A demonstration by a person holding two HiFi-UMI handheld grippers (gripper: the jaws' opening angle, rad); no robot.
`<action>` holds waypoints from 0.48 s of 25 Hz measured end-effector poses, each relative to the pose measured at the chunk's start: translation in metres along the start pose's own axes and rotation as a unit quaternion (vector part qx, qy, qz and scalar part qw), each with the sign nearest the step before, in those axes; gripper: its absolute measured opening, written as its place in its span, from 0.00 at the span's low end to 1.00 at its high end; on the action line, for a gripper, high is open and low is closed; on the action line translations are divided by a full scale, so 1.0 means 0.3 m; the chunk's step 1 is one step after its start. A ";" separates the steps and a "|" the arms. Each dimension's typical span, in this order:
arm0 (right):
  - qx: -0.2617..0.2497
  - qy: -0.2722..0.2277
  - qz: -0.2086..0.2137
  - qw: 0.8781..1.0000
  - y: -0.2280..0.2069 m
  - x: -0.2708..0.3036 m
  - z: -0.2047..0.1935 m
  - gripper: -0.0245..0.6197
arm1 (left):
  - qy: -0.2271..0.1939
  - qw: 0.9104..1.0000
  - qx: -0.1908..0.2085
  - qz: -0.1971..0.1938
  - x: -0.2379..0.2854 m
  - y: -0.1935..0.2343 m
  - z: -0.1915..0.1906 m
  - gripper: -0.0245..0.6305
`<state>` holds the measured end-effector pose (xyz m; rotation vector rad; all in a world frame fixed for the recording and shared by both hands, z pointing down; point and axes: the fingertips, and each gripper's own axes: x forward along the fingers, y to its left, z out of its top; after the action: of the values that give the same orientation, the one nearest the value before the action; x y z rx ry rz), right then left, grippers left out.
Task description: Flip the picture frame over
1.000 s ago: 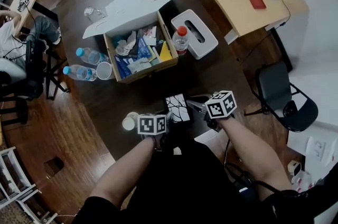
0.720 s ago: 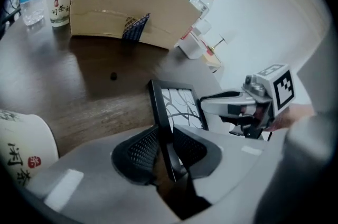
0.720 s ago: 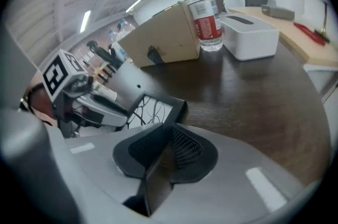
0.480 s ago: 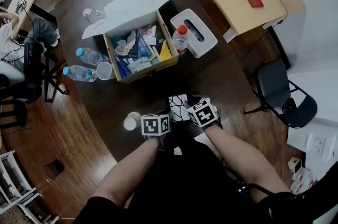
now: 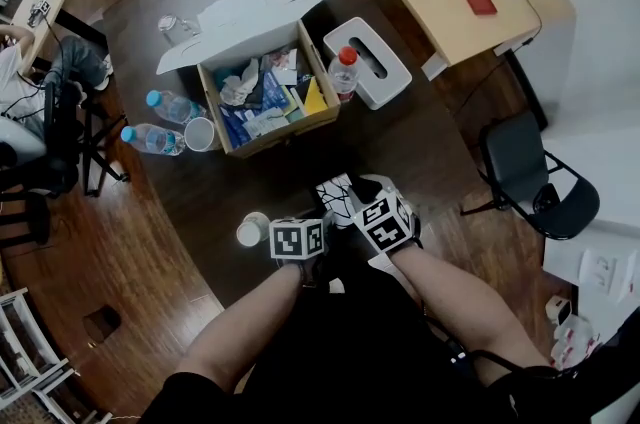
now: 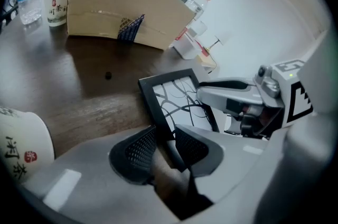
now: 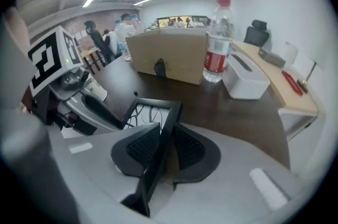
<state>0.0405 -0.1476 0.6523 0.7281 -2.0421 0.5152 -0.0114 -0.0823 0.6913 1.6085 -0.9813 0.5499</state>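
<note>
I clamp the picture frame (image 5: 337, 193) at the table's (image 5: 410, 147) near edge. Both grip it: left gripper (image 6: 161, 139) jaws just widened, right gripper (image 7: 162, 139) jaws just narrowed.

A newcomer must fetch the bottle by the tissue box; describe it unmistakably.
On the dark table, find the open cardboard box. The bottle stands upright between it and the tissue box. It alone has a red cap; the bottles left of the box have blue caps.

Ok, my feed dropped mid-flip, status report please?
Left tongs just eased open, right tongs just closed in, both gripping picture frame edges. Frame tilted up, not yet flipped. Paper cup near left, not touching.
</note>
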 end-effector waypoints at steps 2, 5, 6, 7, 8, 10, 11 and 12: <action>-0.044 -0.008 -0.016 0.999 0.003 -0.021 0.022 0.17 | -0.007 1.000 0.017 -0.002 -0.018 -0.021 -0.001 0.21; -0.082 -0.008 -0.034 0.996 -0.007 -0.035 0.024 0.15 | -0.025 0.999 0.026 -0.015 -0.042 -0.047 0.011 0.15; -0.086 -0.004 -0.036 0.996 -0.009 -0.034 0.016 0.15 | -0.034 0.999 0.020 -0.026 -0.043 -0.055 0.022 0.14; -0.088 0.001 -0.037 0.995 -0.010 -0.031 0.007 0.15 | -0.041 0.998 0.012 -0.037 -0.040 -0.060 0.031 0.12; -0.087 0.004 -0.038 0.995 -0.009 -0.028 0.001 0.15 | -0.042 0.998 0.005 -0.044 -0.033 -0.062 0.037 0.11; -0.089 0.005 -0.039 0.995 0.000 -0.029 0.001 0.15 | -0.029 0.999 -0.001 -0.045 -0.015 -0.060 0.031 0.09; -0.094 0.004 -0.040 0.995 0.008 -0.032 0.006 0.15 | -0.019 0.999 0.003 -0.041 -0.005 -0.060 0.025 0.09; -0.102 0.002 -0.041 0.994 0.017 -0.036 0.015 0.15 | -0.010 0.999 0.008 -0.037 0.003 -0.059 0.019 0.09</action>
<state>0.0392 -0.1433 0.6405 0.6829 -2.0166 0.2567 0.0030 -0.0874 0.6804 1.6602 -0.9308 0.4930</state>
